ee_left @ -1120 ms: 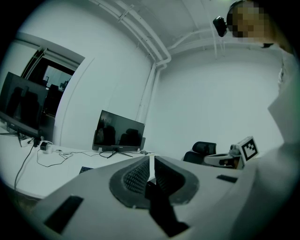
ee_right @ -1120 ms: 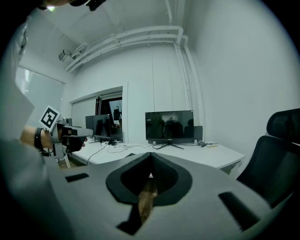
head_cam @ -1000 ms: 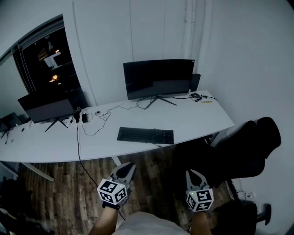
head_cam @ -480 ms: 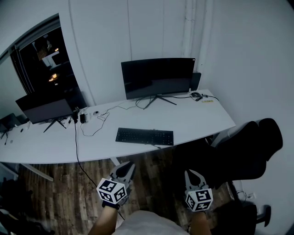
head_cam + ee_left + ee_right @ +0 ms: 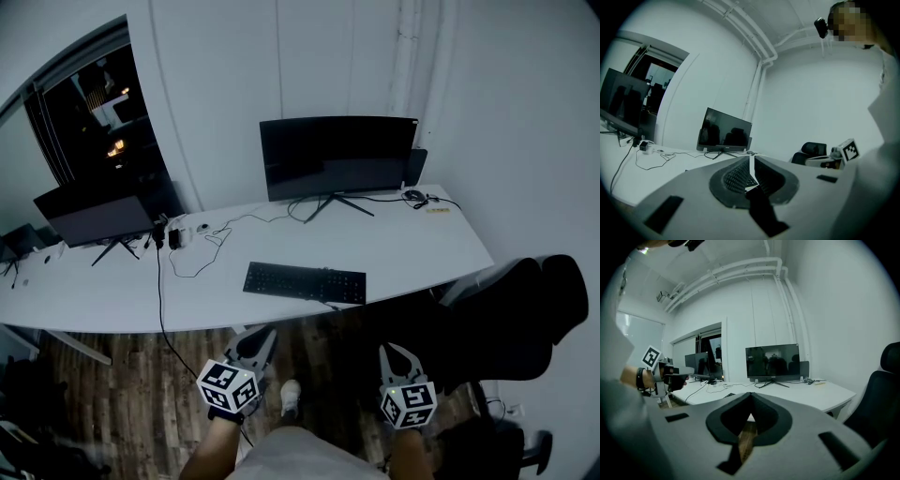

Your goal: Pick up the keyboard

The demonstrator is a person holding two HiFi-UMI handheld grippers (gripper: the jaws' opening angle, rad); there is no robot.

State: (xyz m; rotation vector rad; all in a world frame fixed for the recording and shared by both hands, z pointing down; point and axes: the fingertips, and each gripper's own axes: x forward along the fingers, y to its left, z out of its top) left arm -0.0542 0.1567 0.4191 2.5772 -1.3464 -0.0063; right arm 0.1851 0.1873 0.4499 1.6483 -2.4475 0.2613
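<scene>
Claws [image 5: 263, 337] [image 5: 391, 352] nearer keyboard [image 5: 305, 282]; closed, empty.

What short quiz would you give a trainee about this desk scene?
1. True or false: the keyboard lies flat on the white desk, in front of a dark monitor.
2. Multiple choice: in the head view, the black chair stands A) left of the keyboard, B) right of it, C) on the desk.
3. Fill in: the left tool and right tool both have their jaws ____.
Key: 1 true; 2 B; 3 shut.
</scene>
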